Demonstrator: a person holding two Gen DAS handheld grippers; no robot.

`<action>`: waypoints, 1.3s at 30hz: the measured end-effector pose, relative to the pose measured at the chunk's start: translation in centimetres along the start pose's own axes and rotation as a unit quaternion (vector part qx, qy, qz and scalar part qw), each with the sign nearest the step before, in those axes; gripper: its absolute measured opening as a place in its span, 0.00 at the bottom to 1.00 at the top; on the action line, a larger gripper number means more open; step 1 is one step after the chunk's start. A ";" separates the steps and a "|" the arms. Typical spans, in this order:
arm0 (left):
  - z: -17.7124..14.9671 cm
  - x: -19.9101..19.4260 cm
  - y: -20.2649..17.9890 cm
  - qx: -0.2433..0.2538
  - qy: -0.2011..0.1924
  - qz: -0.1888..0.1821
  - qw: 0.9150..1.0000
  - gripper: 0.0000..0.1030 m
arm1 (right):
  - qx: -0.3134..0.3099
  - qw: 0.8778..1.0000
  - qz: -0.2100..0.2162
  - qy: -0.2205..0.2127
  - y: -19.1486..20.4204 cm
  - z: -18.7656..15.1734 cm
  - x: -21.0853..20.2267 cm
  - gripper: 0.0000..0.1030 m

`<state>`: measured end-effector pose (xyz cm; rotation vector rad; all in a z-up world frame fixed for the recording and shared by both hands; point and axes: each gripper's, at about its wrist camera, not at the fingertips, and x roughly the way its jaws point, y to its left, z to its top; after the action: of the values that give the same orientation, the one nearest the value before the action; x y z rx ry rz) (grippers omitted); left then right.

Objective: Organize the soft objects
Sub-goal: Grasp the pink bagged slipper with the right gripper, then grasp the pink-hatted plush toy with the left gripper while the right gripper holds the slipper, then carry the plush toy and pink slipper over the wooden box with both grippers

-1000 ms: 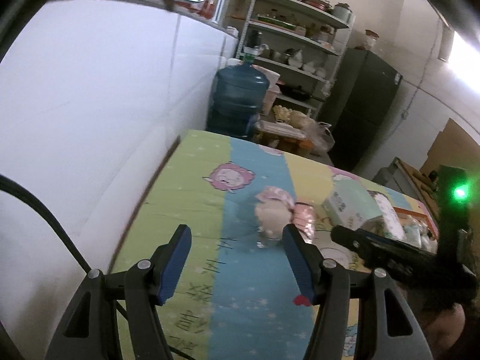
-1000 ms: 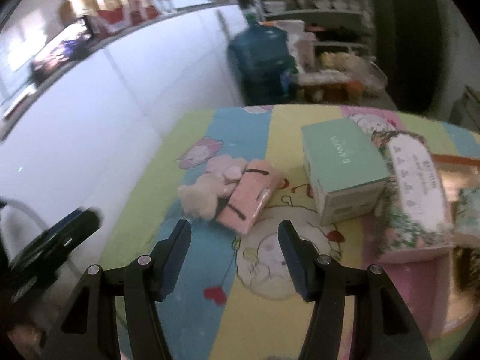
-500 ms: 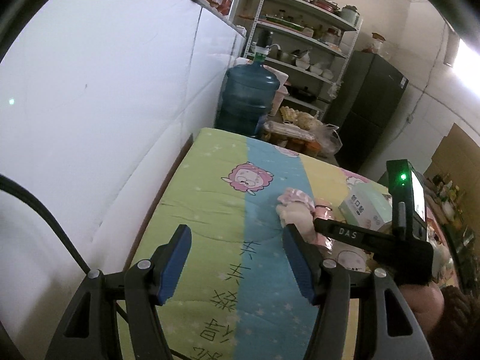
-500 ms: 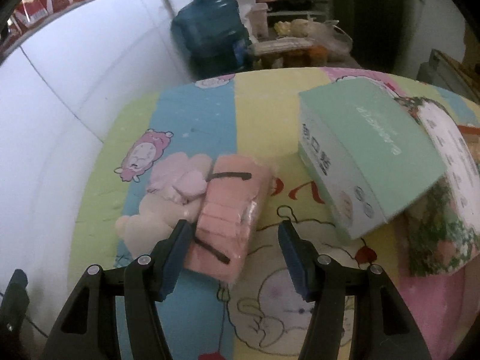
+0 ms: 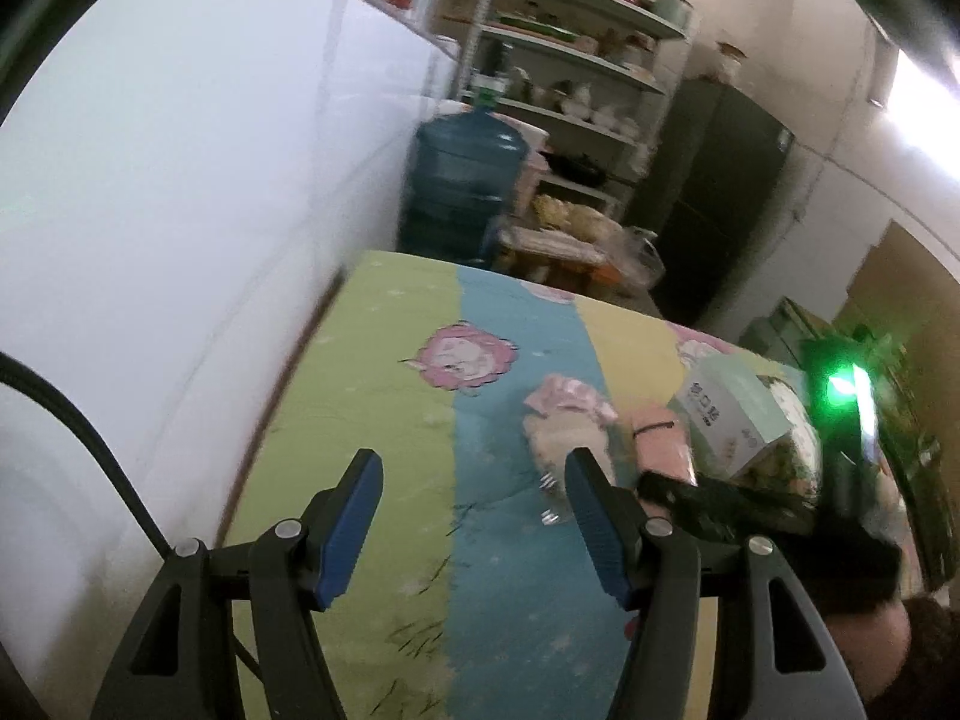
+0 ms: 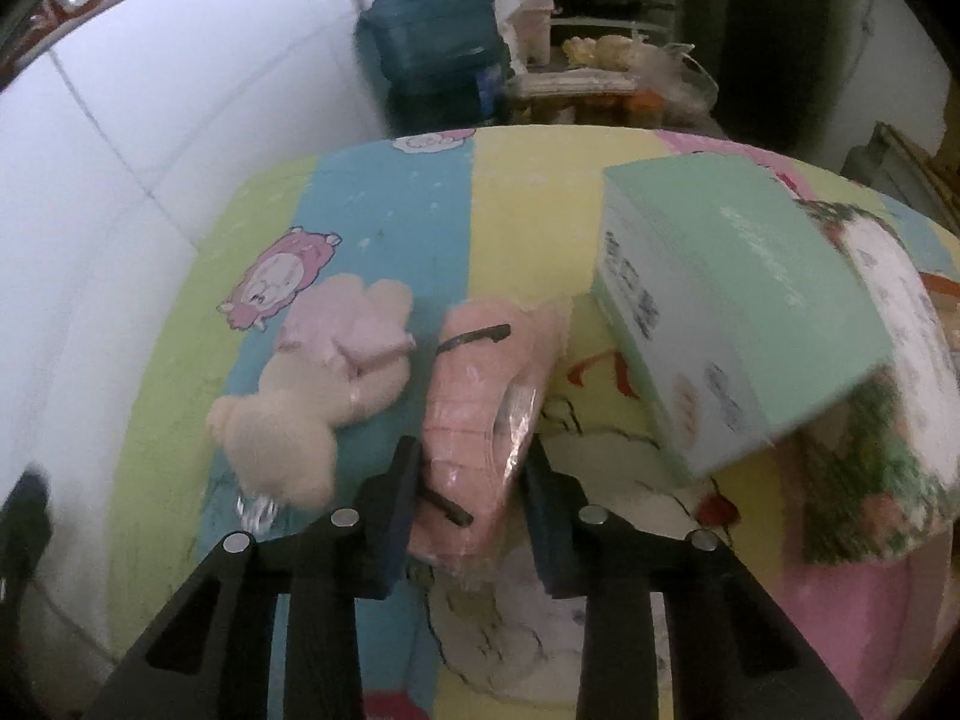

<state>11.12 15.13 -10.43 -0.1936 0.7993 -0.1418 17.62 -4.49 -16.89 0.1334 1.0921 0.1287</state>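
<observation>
The right gripper (image 6: 471,480) has just been closing its jaws onto the pink pack (image 6: 486,414); next, lift. The left gripper (image 5: 474,516) hangs wide, empty.

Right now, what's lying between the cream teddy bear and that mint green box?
In the right wrist view, a pink wrapped bundle lies between the teddy bear and the green box, with the right gripper closed around its near end.

no wording can be made out with certainty. dark printed characters are seen on the white side of the mint-green cardboard box (image 6: 708,324), but they are blurred beyond reading. black handwritten-looking marks are seen on the striped cartoon-print bedsheet (image 5: 420,618), also too smeared to be read.
</observation>
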 end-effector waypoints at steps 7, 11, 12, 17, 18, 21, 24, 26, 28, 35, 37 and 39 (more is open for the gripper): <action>1.6 5.6 -3.7 0.058 0.042 -0.045 0.996 0.71 | -0.001 0.999 0.023 -0.039 -2.6 -2.8 -6.1 0.31; 2.0 8.5 -5.6 0.090 0.063 -0.039 0.993 0.75 | 0.010 0.998 0.019 -0.055 -4.2 -3.9 -8.9 0.31; 2.0 8.9 -5.8 0.095 0.066 -0.037 0.993 0.75 | 0.011 0.998 0.016 -0.058 -4.5 -4.1 -9.2 0.31; 1.6 11.5 -6.7 0.106 0.088 -0.020 0.990 0.75 | 0.030 0.997 0.004 -0.065 -6.2 -4.7 -10.6 0.32; 1.4 11.9 -6.7 0.105 0.094 -0.018 0.990 0.74 | 0.032 0.997 0.002 -0.065 -6.4 -4.7 -10.6 0.32; 0.9 12.6 -6.3 0.100 0.105 -0.009 0.989 0.71 | 0.040 0.997 -0.004 -0.065 -7.4 -5.2 -11.1 0.32; 0.5 12.9 -6.1 0.101 0.104 0.001 0.990 0.65 | 0.046 0.997 -0.007 -0.066 -8.0 -5.7 -11.4 0.32; 0.5 12.7 -6.0 0.097 0.100 -0.003 0.990 0.54 | 0.051 0.996 -0.010 -0.066 -8.6 -5.9 -11.7 0.32; 0.4 12.4 -5.9 0.087 0.096 -0.006 0.992 0.49 | 0.054 0.996 -0.012 -0.067 -9.0 -6.0 -11.8 0.32; 0.4 10.7 -6.6 0.087 0.083 -0.012 0.993 0.47 | 0.054 0.996 -0.009 -0.073 -9.5 -5.9 -12.3 0.32; 0.5 9.6 -7.0 0.088 0.076 -0.013 0.993 0.47 | 0.054 0.996 -0.007 -0.075 -9.6 -5.9 -12.5 0.32; 0.6 8.9 -7.5 0.089 0.071 -0.006 0.994 0.47 | 0.054 0.995 -0.003 -0.078 -9.5 -5.8 -12.7 0.32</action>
<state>17.30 6.17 -14.50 -0.0200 0.9225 -0.2380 7.01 -15.77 -10.06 0.2337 0.9438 0.0527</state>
